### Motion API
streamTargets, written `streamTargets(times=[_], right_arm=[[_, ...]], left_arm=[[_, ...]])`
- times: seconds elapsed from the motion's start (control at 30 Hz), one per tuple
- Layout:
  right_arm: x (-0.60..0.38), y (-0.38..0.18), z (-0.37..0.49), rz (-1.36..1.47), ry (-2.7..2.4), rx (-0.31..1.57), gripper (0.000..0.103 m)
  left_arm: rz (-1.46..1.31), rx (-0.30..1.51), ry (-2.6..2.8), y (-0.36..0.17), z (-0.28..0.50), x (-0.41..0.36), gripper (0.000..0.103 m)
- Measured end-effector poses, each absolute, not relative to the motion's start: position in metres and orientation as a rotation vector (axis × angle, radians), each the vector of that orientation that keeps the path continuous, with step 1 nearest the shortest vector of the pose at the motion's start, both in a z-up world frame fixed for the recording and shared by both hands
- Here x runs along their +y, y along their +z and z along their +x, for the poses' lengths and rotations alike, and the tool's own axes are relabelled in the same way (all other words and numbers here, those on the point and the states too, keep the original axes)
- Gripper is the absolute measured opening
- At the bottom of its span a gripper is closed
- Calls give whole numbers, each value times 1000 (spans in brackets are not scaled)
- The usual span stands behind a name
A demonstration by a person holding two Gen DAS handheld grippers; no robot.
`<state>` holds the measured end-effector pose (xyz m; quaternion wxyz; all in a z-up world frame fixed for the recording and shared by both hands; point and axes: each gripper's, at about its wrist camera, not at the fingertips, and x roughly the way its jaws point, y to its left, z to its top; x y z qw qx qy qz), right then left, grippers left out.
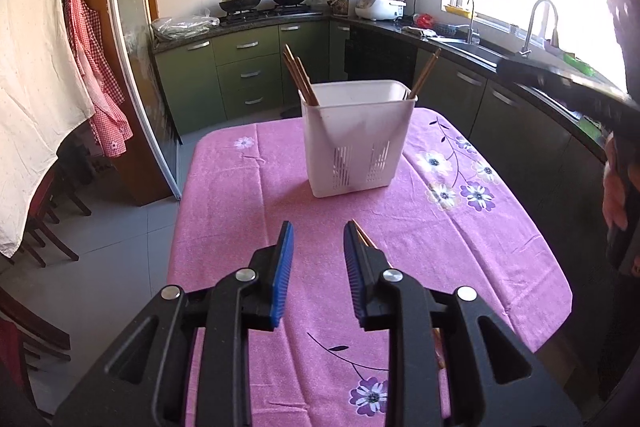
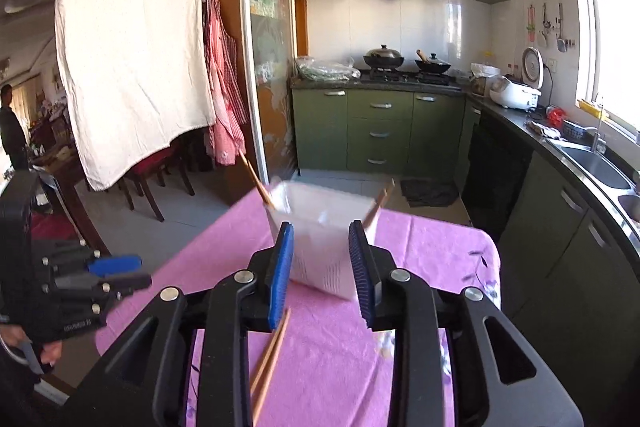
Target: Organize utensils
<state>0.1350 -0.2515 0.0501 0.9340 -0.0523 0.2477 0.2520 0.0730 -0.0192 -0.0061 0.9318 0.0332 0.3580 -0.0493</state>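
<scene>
Left gripper (image 1: 318, 231) hung with jaws apart, nothing held, over the table's (image 1: 224, 211) near half. Right gripper (image 2: 320, 233) likewise agape, empty. White utensil basket (image 1: 356, 139) sat toward the far edge, chopsticks (image 1: 298, 77) poking out. Loose chopstick pair (image 2: 272, 359) lay by the near edge.

Loose chopsticks (image 2: 269, 363) on the table run beneath the right gripper (image 2: 322, 271); their far ends are hidden. Utensil holder (image 2: 320, 227) ahead of it is motion-blurred. In the left view, only chopstick tips (image 1: 365, 237) show beside the right-hand finger.
</scene>
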Motion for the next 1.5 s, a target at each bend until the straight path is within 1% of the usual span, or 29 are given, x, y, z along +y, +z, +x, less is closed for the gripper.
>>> streamTargets(times=[0.1, 0.17, 0.33, 0.4, 0.43, 0.7, 1.1, 1.33, 1.37, 1.43, 1.5], right_arm=[[-263, 2, 123, -144, 455, 593, 30], [-275, -25, 123, -114, 437, 650, 30], [-306, -69, 127, -13, 429, 737, 30], [-315, -79, 124, 14, 430, 746, 37], [-320, -82, 124, 22, 430, 747, 37], [-332, -84, 130, 61, 456, 754, 37], [-334, -85, 126, 95, 478, 763, 37], [-334, -81, 121, 100, 487, 754, 39], [-333, -82, 121, 100, 489, 756, 39], [-334, -83, 119, 99, 487, 761, 39], [-335, -85, 118, 100, 483, 767, 39]], left_arm=[[62, 796, -102, -26, 89, -34, 24], [40, 845, -100, -41, 102, -41, 24], [-13, 969, -88, -82, 139, -59, 24], [-23, 1012, -84, -96, 151, -66, 24], [-24, 1030, -75, -103, 157, -70, 24], [-22, 1116, -8, -138, 179, -81, 24], [-47, 1164, 6, -151, 184, -80, 24], [-17, 1154, 16, -154, 185, -88, 24], [-8, 1152, 11, -154, 184, -89, 23], [3, 1158, -7, -153, 179, -90, 12], [-9, 1171, -17, -152, 176, -84, 10]])
